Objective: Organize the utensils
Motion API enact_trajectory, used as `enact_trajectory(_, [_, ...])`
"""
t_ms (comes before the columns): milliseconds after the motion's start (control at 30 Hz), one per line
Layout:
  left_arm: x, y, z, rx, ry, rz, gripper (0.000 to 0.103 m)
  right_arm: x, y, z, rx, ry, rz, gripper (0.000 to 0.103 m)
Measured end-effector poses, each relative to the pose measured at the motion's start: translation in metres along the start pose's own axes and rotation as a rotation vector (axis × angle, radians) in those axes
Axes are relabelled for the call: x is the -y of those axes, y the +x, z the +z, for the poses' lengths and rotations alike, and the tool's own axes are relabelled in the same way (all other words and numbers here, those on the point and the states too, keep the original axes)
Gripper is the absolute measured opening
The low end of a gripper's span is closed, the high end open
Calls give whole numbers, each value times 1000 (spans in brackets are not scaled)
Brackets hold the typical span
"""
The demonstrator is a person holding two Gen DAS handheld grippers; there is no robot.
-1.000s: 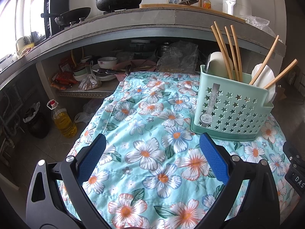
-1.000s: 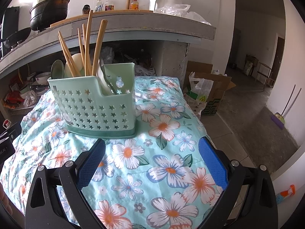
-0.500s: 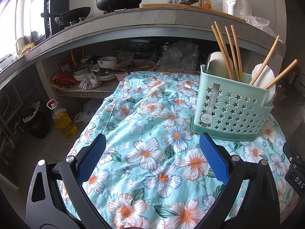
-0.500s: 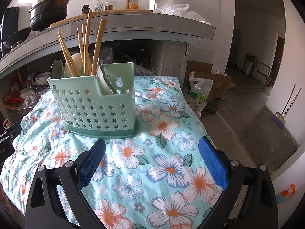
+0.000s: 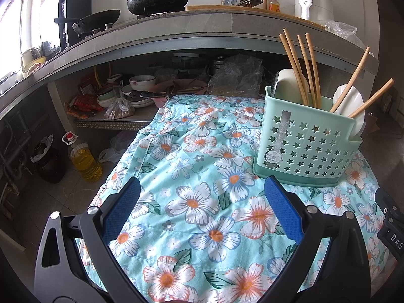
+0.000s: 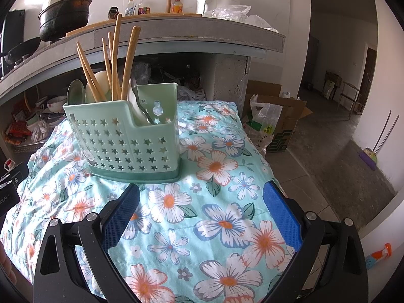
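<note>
Currently the utensil caddy [image 5: 306, 139] stands upright on the cloth-covered worktop [image 5: 192, 166], chopsticks [image 6: 113, 63] pointing up, fanned and leaning. Left gripper [image 5: 199, 197] and right gripper [image 6: 200, 200] hover with jaws apart, empty. Risk: clipping a leaning chopstick could tip the light caddy on soft cloth.

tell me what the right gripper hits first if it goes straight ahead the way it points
Probably the flowered cloth under the open right gripper, not the green caddy, which stands left of its line. Depth is unclear.
</note>
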State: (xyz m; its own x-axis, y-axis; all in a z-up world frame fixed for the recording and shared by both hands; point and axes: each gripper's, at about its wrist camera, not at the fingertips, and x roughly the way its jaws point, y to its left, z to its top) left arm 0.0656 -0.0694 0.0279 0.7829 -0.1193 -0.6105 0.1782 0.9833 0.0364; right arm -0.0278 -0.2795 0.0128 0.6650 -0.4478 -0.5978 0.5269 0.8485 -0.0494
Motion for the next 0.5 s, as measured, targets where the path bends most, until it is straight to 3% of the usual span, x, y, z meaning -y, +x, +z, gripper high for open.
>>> enact_trajectory(500, [1,0,0,-3,2,-4,95,-1,-1,0,1,2,1,95])
